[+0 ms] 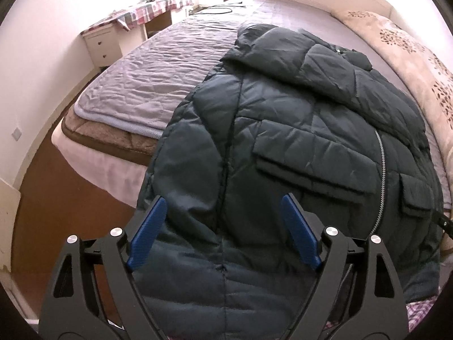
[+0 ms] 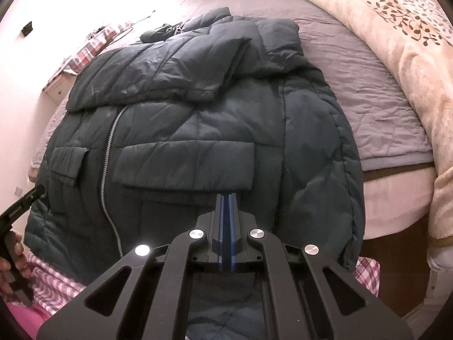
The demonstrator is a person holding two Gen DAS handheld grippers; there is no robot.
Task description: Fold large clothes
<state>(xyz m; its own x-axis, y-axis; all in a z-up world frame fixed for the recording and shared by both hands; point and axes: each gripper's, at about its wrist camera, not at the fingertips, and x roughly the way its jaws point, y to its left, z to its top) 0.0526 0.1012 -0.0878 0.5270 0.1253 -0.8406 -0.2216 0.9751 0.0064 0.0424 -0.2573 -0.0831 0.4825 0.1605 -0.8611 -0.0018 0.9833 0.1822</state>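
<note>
Jacket (image 1: 283, 141) hem may slip off the bed (image 1: 158, 65): left gripper (image 1: 223, 206) gapes empty, right gripper (image 2: 226, 198) fingers are pressed together, holding nothing visible.

one dark green quilted jacket (image 1: 283, 130) lies on one bed (image 1: 158, 90). it has one zipper (image 1: 380, 175) and two flap pockets, one on either side of that zipper: the larger flap (image 2: 184, 167) and the smaller flap (image 2: 68, 164). two sleeves are folded across its chest, one uppermost (image 2: 181, 76). two grippers are in view, the left gripper (image 1: 223, 209) and the right gripper (image 2: 226, 198), each with two blue pads (image 1: 148, 233). there is one grey quilted bedspread (image 2: 368, 85), one cream blanket with a leaf print (image 2: 396, 28), one table with a checked cloth (image 1: 147, 11) and one white cabinet with two drawers (image 1: 103, 42).
</note>
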